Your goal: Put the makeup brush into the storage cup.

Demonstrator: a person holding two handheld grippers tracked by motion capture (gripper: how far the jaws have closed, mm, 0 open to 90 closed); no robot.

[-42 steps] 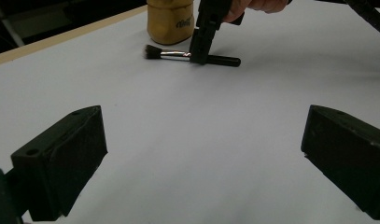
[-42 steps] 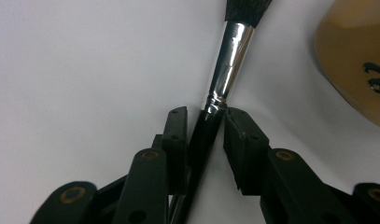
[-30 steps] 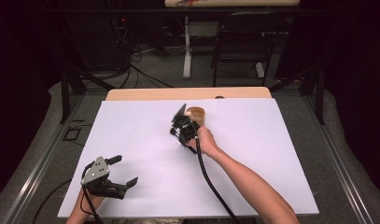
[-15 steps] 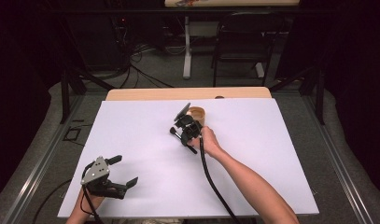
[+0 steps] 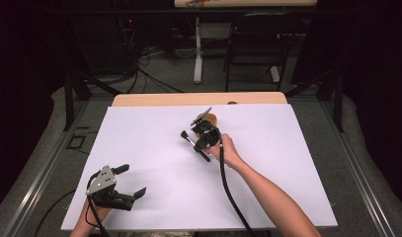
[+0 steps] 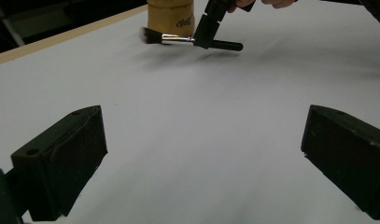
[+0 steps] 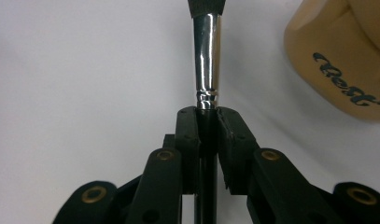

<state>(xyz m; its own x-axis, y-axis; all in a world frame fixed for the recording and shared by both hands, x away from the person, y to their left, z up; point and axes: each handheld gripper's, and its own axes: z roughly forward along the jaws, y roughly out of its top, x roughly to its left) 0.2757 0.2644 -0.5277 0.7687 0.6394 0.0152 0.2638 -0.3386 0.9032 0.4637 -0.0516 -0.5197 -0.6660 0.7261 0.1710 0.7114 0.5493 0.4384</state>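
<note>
On a white table (image 5: 287, 163), dark room, chair (image 5: 253, 44) behind

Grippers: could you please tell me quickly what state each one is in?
Left gripper: open, holding nothing.
Right gripper: closed on the brush.

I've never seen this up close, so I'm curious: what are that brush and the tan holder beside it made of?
The makeup brush seems to have a polished metal collar, mirror-bright with reflections, a glossy black handle, perhaps plastic or lacquered wood, and dark soft bristles. The tan holder looks like matte bamboo or wood with printed dark lettering; plastic is possible.
</note>
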